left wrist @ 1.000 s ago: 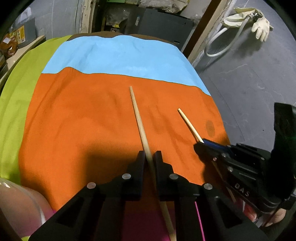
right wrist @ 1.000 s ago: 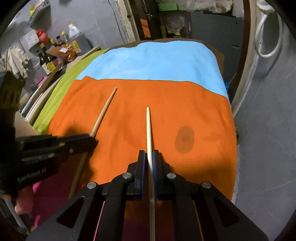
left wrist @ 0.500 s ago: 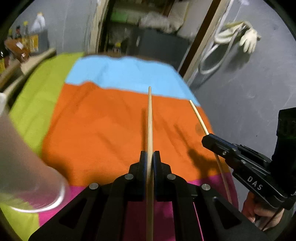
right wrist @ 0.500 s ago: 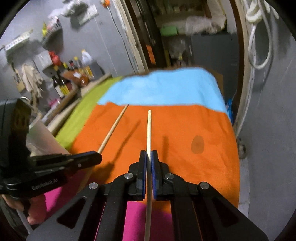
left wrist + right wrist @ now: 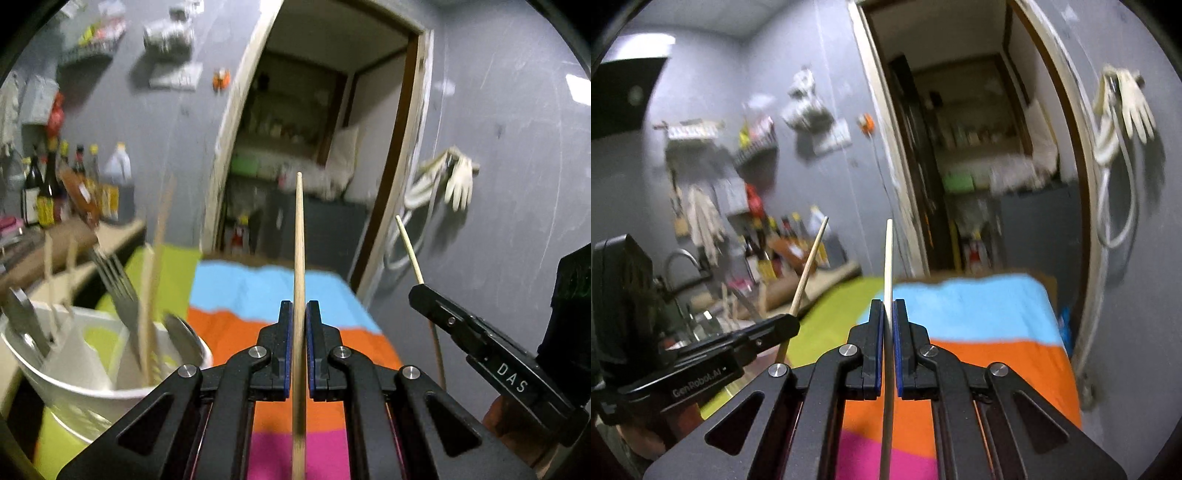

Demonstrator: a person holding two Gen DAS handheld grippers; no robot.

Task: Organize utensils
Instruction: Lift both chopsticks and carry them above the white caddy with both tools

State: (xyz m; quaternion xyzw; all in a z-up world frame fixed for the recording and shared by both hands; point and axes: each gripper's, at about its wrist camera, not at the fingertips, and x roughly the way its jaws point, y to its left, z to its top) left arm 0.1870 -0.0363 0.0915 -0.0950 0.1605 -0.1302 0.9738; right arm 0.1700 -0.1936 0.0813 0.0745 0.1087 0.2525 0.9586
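Observation:
My left gripper (image 5: 298, 306) is shut on a wooden chopstick (image 5: 299, 236) that sticks forward and up past the jaws. My right gripper (image 5: 887, 304) is shut on a second, paler chopstick (image 5: 888, 251). Each gripper shows in the other's view: the right gripper (image 5: 417, 291) with its chopstick (image 5: 408, 247) at the right, the left gripper (image 5: 792, 323) with its chopstick (image 5: 810, 262) at the left. Both are held above the striped cloth (image 5: 258, 288). A white utensil holder (image 5: 74, 369) at lower left holds a fork (image 5: 114, 280), spoons and wooden sticks.
The cloth covers a table (image 5: 979, 306) in green, blue, orange and pink bands. Bottles (image 5: 48, 192) stand on a counter at the left. A doorway (image 5: 314, 147) opens behind the table; a glove and hose (image 5: 454, 181) hang on the grey wall.
Both grippers rose off the cloth and tilted up towards level, each carrying its chopstick. The wall and doorway now fill the views, and the utensil holder has come into the left wrist view.

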